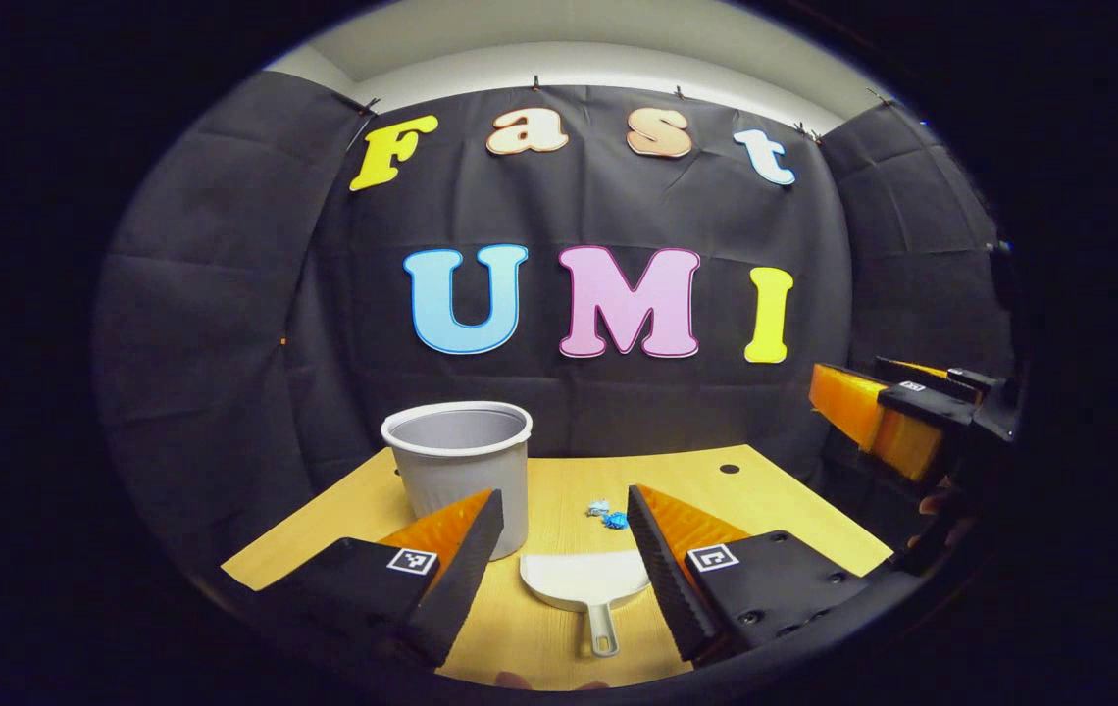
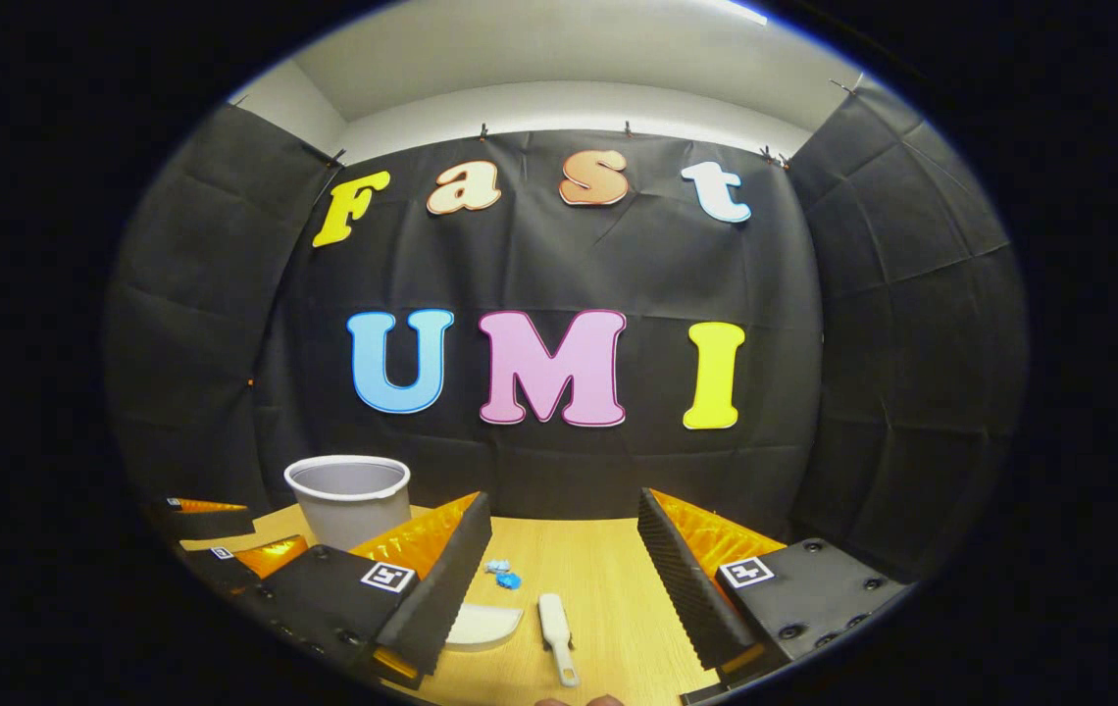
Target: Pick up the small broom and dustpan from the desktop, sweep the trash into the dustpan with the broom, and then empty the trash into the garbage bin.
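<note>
Left gripper (image 1: 564, 539) and right gripper (image 2: 564, 549), jaws wide apart.

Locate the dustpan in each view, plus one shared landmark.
Left gripper view: dustpan bottom centre, between the fingers, handle toward the camera.
Right gripper view: dustpan bottom, left of centre, partly behind the left finger.
Shared landmark: blue trash just beyond it.

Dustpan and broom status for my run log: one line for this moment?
left gripper: open above dustpan | right gripper: open above broom | trash: unswept
</note>
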Tool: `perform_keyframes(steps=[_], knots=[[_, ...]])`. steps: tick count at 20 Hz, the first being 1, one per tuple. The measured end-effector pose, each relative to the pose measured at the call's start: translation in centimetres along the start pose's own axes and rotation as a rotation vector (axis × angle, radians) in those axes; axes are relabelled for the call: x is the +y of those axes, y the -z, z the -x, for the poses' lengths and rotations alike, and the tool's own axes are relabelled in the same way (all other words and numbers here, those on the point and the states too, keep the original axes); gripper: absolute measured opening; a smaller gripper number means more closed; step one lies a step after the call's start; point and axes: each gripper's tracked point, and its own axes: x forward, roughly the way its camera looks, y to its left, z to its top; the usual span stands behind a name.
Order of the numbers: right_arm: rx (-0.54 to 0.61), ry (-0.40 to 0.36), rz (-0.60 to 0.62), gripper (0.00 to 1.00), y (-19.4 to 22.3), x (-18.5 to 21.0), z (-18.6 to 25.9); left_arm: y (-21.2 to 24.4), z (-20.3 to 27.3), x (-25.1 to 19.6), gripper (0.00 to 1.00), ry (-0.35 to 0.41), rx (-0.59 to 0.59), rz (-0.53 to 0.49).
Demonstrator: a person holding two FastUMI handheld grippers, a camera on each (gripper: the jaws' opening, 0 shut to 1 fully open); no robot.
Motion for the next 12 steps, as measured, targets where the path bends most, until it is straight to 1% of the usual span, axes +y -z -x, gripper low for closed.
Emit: perform_keyframes(steps=[1, 2, 3, 5, 6, 8, 10, 11, 12], knots=[[-0.004, 0.008, 0.004, 0.96, -0.5, -0.1, -0.4, -0.5, -0.5, -0.2, 0.75, 0.013, 0.003, 0.000], [-0.004, 0.019, 0.007, 0.96, -0.9, -0.2, -0.8, -1.1, -1.7, -0.6, 0.75, 0.033, 0.020, 0.006], [-0.001, 0.028, 0.012, 0.91, -1.2, -0.2, -0.9, -1.2, -2.6, -0.9, 0.75, 0.052, 0.040, 0.013], [-0.010, 0.050, 0.030, 0.91, -2.5, -0.1, -1.2, 0.1, -4.2, -1.4, 0.75, 0.088, 0.132, 0.018], [-0.022, 0.060, 0.045, 0.96, -3.2, -0.1, -1.5, 1.6, -5.1, -1.4, 0.75, 0.099, 0.211, 0.021], [-0.036, 0.072, 0.084, 0.96, -4.2, -0.1, -2.1, 5.2, -6.6, -2.6, 0.75, 0.145, 0.395, 0.048], [-0.031, 0.068, 0.114, 0.96, -4.1, -0.2, -2.8, 9.6, -6.4, -3.1, 0.76, 0.157, 0.653, 0.079], [-0.040, 0.062, 0.119, 0.96, -4.0, -0.2, -3.2, 11.4, -7.2, -3.4, 0.77, 0.166, 0.741, 0.093], [-0.047, 0.055, 0.121, 0.96, -3.7, -0.2, -3.7, 13.0, -7.6, -3.5, 0.80, 0.159, 0.821, 0.105]])
